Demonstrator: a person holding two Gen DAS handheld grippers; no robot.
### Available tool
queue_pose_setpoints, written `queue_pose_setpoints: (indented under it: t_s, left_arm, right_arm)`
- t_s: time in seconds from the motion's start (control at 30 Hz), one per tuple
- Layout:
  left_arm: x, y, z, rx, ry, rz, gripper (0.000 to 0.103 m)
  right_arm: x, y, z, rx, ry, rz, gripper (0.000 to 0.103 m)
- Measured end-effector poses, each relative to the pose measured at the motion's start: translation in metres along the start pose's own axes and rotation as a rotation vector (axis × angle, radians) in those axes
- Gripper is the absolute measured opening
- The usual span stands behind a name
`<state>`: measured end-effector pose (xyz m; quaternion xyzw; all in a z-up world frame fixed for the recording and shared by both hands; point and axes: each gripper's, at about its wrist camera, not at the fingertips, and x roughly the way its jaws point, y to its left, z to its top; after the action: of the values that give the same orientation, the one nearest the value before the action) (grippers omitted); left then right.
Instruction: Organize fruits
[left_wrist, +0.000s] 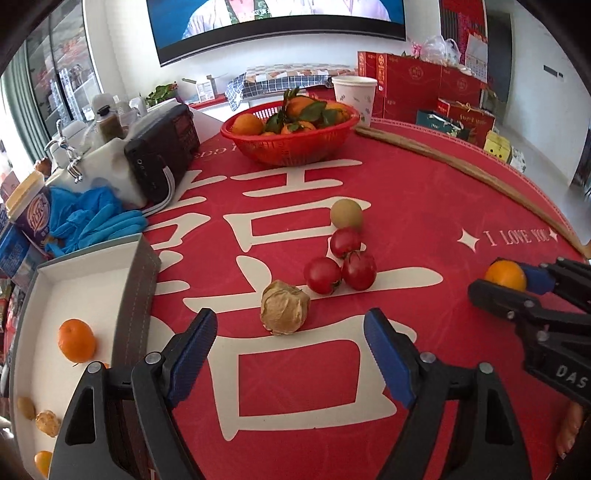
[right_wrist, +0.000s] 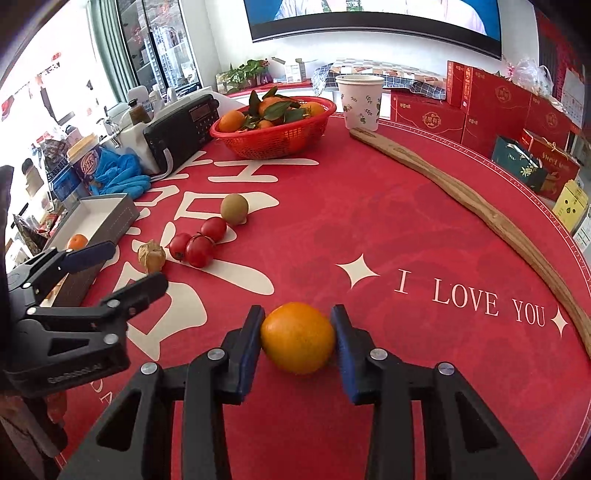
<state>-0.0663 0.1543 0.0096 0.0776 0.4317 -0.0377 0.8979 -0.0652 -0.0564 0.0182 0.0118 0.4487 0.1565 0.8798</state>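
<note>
Your right gripper (right_wrist: 297, 338): jaws clamped on an orange (right_wrist: 297, 336), blue pads touching its two sides, low over the red counter (right_wrist: 406, 221) near the "I LOVE YOU" lettering. From the left wrist view the same orange (left_wrist: 505, 275) shows at the far right, pinched between the right gripper's fingers.

Your left gripper (left_wrist: 291, 354): jaws wide apart, holding nothing, hovering over the counter just short of a papery husked fruit (left_wrist: 284, 307). That fruit lies between the pad tips and slightly beyond them, touching neither.

Loose fruit on the counter, mid-left:
- three tomatoes (left_wrist: 341, 263) in a tight cluster, touching one another, just beyond the husked fruit;
- one greenish-brown round fruit (left_wrist: 346, 213) touching the farthest tomato.

Box (left_wrist: 140, 280), open, white inside, at your left gripper's left side: holds one orange (left_wrist: 76, 340) and several smaller pieces near its close end, too cropped to name.

Red basket (left_wrist: 291, 147) at the counter's far side: oranges with green leaves.

Other items:
- paper cup (left_wrist: 355, 96) just behind the basket;
- long wooden stick (right_wrist: 480, 206) along the counter's right rim;
- black radio (left_wrist: 166, 147) and blue gloves (left_wrist: 92, 221) at the left edge.
</note>
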Motion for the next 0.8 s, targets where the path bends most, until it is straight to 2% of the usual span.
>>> queue_pose_setpoints:
  t_s: [0.07,0.17,0.2,0.23,0.53,0.8]
  left_arm:
    - [0.004,0.003,0.001,-0.024,-0.002,-0.014,0.076]
    - [0.007,0.008,0.006,-0.071,0.008,-0.058,0.059]
    - [0.007,0.009,0.006,-0.085,0.004,-0.073,0.045]
    - [0.006,0.009,0.006,-0.082,-0.004,-0.068,0.026]
    - [-0.020,0.009,-0.026,-0.125,-0.004,-0.037,0.027]
    - [-0.026,0.006,-0.032,-0.109,-0.003,-0.037,0.027]
  right_arm:
    - [-0.003,-0.004,0.000,0.005,-0.009,0.002,0.038]
    - [-0.007,-0.008,0.000,0.009,-0.019,0.000,0.038]
    - [-0.007,-0.010,0.000,0.013,-0.017,0.000,0.038]
    - [-0.006,-0.010,0.000,0.017,-0.014,0.002,0.038]
    - [0.000,-0.004,-0.002,0.008,0.011,-0.004,0.038]
    - [0.003,0.008,-0.002,-0.032,0.009,-0.062,0.038]
